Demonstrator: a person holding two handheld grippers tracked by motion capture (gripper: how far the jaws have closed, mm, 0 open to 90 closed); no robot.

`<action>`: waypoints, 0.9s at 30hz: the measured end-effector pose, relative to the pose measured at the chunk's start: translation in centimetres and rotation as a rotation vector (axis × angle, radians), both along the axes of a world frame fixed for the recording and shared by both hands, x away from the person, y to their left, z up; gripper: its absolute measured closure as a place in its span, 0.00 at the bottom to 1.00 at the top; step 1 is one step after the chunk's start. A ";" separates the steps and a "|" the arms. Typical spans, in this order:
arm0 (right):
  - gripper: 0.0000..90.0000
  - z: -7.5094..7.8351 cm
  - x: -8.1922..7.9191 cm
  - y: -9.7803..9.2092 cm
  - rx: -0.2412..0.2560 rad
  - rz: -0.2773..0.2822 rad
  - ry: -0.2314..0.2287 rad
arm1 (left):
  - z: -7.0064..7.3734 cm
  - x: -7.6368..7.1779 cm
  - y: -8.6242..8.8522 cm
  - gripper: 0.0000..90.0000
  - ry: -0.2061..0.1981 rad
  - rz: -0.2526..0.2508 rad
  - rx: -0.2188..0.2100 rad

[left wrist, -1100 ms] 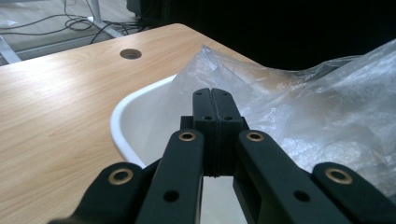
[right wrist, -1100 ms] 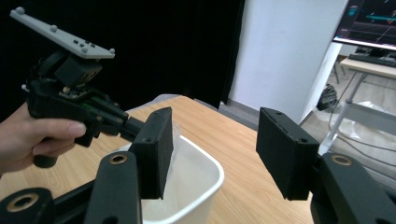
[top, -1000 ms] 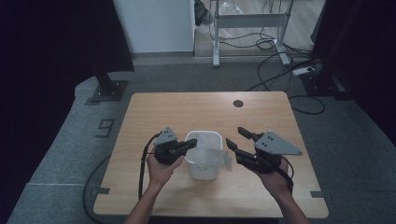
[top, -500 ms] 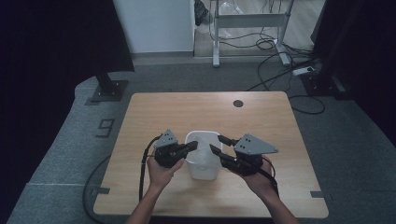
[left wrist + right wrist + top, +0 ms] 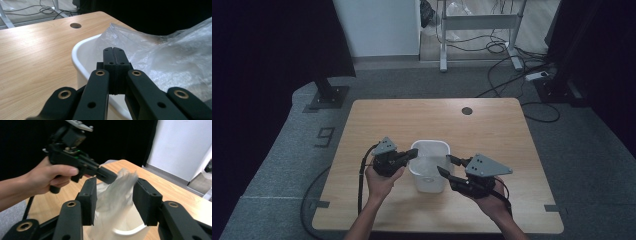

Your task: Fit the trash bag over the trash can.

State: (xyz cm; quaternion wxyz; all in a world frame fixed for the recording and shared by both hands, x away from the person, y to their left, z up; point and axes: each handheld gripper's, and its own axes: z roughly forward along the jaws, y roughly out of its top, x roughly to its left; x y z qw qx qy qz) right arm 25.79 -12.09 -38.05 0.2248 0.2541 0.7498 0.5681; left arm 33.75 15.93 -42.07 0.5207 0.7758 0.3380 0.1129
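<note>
Because the bag (image 5: 117, 192) in the bin (image 5: 430, 167) looks thin, limp and slippery, its bunched edge suits pinching: the left gripper (image 5: 115, 53) clamps it, the right gripper (image 5: 115, 200) gapes around it.

A plastic bag (image 5: 428, 162) sits in the bin (image 5: 430, 185) on the table (image 5: 412, 120), between left gripper (image 5: 412, 154) and right gripper (image 5: 446, 165).

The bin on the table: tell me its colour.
White bin, lined with a clear plastic bag; the high view shows it best.
</note>
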 end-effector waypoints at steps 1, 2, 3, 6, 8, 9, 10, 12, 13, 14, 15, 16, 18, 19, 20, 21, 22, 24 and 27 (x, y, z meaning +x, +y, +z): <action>0.59 0.0 -0.3 0.0 -0.004 0.006 -0.006 | 0.0 0.1 0.1 1.00 0.002 0.005 -0.003; 0.58 0.0 -0.5 0.0 -0.009 0.010 -0.012 | 0.0 0.2 0.2 1.00 0.004 0.009 -0.006; 0.57 0.0 -0.7 0.0 -0.014 0.017 -0.015 | 0.0 0.2 0.2 1.00 0.007 0.011 -0.012; 0.59 -0.2 -0.9 0.1 -0.024 0.022 -0.017 | 0.0 0.3 0.3 1.00 0.012 0.011 -0.023; 0.61 -0.3 -0.8 0.3 -0.032 0.022 -0.020 | -0.1 0.3 0.4 1.00 0.013 0.009 -0.026; 0.61 -0.3 -0.8 0.3 -0.032 0.022 -0.020 | -0.1 0.3 0.4 1.00 0.013 0.009 -0.026; 0.69 -0.6 -0.7 0.5 -0.058 0.002 -0.030 | -0.1 0.2 0.4 1.00 0.012 0.010 -0.027; 0.75 -0.7 -0.6 0.6 -0.088 -0.023 -0.041 | -0.2 0.2 0.6 1.00 0.012 0.011 -0.029; 0.83 -0.8 -0.5 0.6 -0.103 -0.038 -0.043 | -0.2 0.2 0.7 1.00 0.015 0.012 -0.033; 0.87 -0.8 -0.4 0.5 -0.107 -0.046 -0.042 | -0.2 0.2 0.8 1.00 0.017 0.010 -0.039; 0.91 -0.8 -0.2 0.4 -0.109 -0.059 -0.045 | -0.2 0.1 0.9 1.00 0.018 0.008 -0.043; 0.94 -0.7 0.0 0.3 -0.114 -0.077 -0.053 | -0.2 0.1 1.0 1.00 0.017 0.005 -0.047; 0.98 -0.5 0.7 -0.2 -0.130 -0.113 -0.073 | -0.2 -0.1 1.1 1.00 0.013 -0.002 -0.052; 0.98 -0.4 1.3 -0.6 -0.120 -0.133 -0.070 | -0.2 -0.2 1.2 1.00 0.010 -0.007 -0.050; 0.98 -0.2 1.9 -0.9 -0.114 -0.147 -0.068 | -0.2 -0.3 1.2 1.00 0.009 -0.009 -0.052; 0.98 -0.2 2.4 -1.1 -0.114 -0.157 -0.065 | -0.2 -0.4 1.3 1.00 0.009 -0.013 -0.054; 0.98 -0.1 3.0 -1.4 -0.110 -0.165 -0.056 | -0.2 -0.5 1.3 1.00 0.007 -0.017 -0.054; 0.98 -0.1 4.0 -1.7 -0.095 -0.171 -0.035 | -0.2 -0.6 1.3 1.00 0.007 -0.026 -0.055; 0.98 -0.2 4.9 -1.8 -0.091 -0.181 -0.028 | -0.3 -0.7 1.2 1.00 0.017 -0.048 -0.062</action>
